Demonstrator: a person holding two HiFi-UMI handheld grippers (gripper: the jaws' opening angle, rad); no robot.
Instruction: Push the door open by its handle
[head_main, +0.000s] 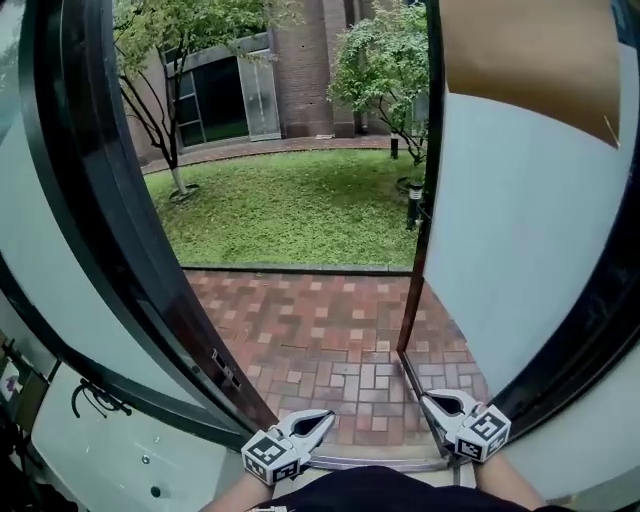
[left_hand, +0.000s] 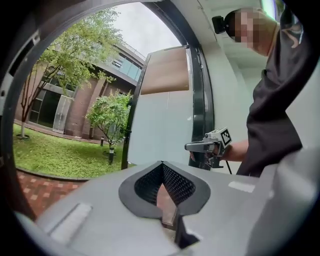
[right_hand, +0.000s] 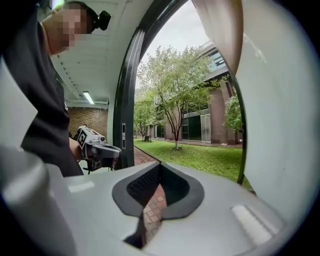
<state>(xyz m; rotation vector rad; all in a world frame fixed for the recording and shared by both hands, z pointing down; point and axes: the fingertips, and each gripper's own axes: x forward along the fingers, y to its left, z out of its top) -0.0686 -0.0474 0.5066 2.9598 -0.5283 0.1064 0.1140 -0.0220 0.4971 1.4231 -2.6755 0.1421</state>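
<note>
Both door leaves stand swung outward. The left leaf (head_main: 90, 250), dark-framed with frosted glass, fills the left of the head view, and the right leaf (head_main: 530, 230) fills the right. I can make out no handle; only a latch plate (head_main: 225, 368) shows on the left leaf's edge. My left gripper (head_main: 325, 418) is low in the doorway, shut and empty. My right gripper (head_main: 428, 398) is beside it, also shut with nothing between its fingers. Neither touches a door. In the left gripper view the shut left gripper (left_hand: 161, 165) faces the right gripper (left_hand: 190, 146); in the right gripper view the right gripper (right_hand: 159, 165) faces the left gripper (right_hand: 117, 149).
Beyond the metal threshold (head_main: 370, 462) lies a red brick path (head_main: 330, 330), then a lawn (head_main: 290, 205) with trees and a short bollard light (head_main: 411, 210). A black hook-like fitting (head_main: 95, 398) hangs on the white panel at lower left. A person's dark sleeve (left_hand: 275, 110) is close by.
</note>
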